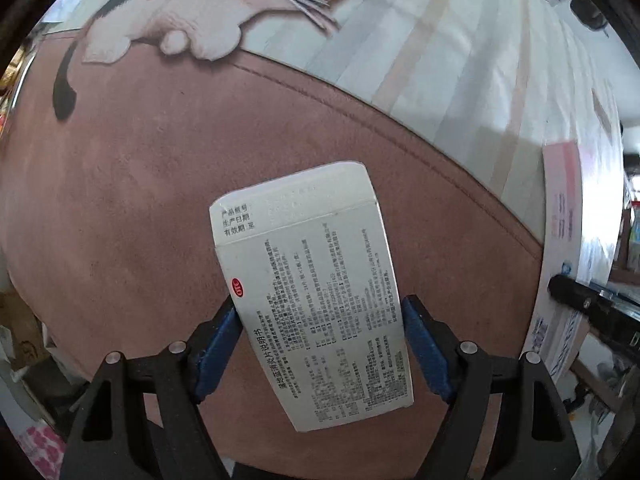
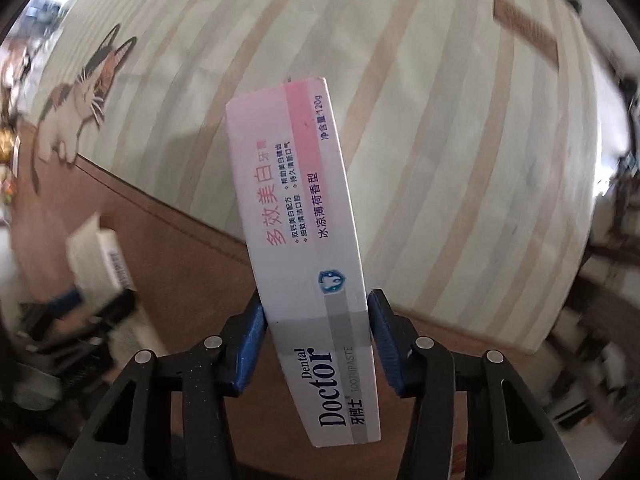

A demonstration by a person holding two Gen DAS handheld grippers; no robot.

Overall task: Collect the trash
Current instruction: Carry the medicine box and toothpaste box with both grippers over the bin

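Medicine box (image 1: 316, 292) clamped between left claw (image 1: 322, 344) pads — toothpaste box (image 2: 304, 240) likewise pinched in right claw (image 2: 316, 340).

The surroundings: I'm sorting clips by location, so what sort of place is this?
Probably a home room: a printed mat with a calico cat picture, plus household packaging, a medicine box and a toothpaste box. Cluttered edges are too blurred to identify.

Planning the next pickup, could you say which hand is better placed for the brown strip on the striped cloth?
Right, probably: right gripper hangs over the striped cloth with the brown strip, but holds a toothpaste box.
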